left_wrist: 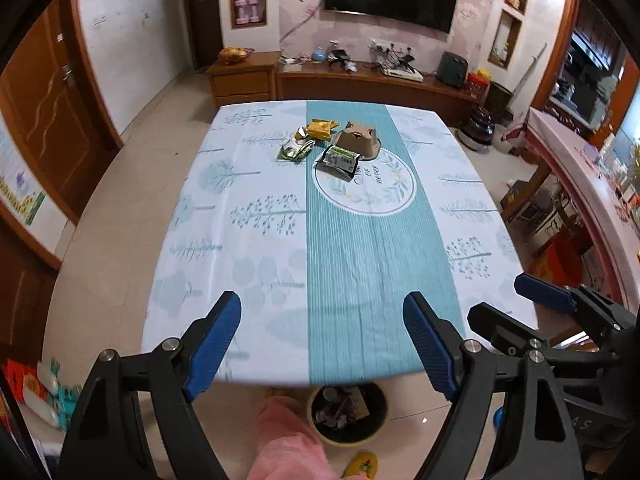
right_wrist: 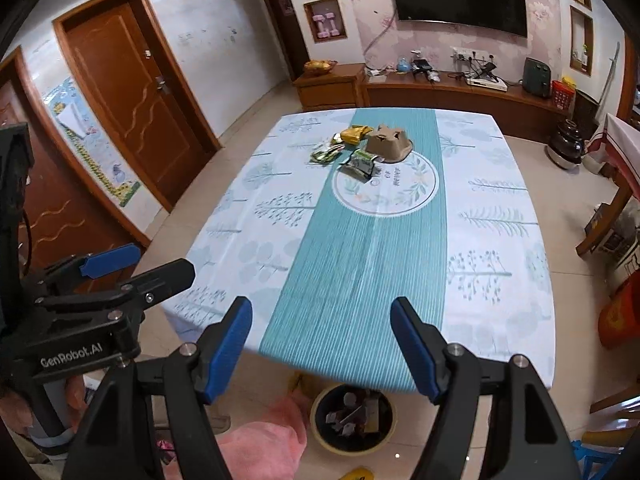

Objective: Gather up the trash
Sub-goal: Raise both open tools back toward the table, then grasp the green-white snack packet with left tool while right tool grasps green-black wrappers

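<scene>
Trash lies in a cluster at the far middle of the table [left_wrist: 264,264]: an upturned brown paper cup holder [left_wrist: 358,139], a green and black wrapper [left_wrist: 340,160], a green and white wrapper [left_wrist: 295,148] and a yellow wrapper [left_wrist: 320,128]. The cluster also shows in the right wrist view, with the holder [right_wrist: 389,142] and wrappers [right_wrist: 360,164]. A yellow-rimmed bin [left_wrist: 347,412] holding scraps stands on the floor under the near table edge. My left gripper [left_wrist: 322,344] is open and empty over the near edge. My right gripper [right_wrist: 322,346] is open and empty beside it.
A patterned teal and white cloth covers the table [right_wrist: 500,280]. A wooden TV cabinet [left_wrist: 360,84] runs along the far wall. A wooden door [right_wrist: 132,92] is at left. A second table [left_wrist: 580,168] and boxes crowd the right. A pink-sleeved leg [left_wrist: 288,440] is below.
</scene>
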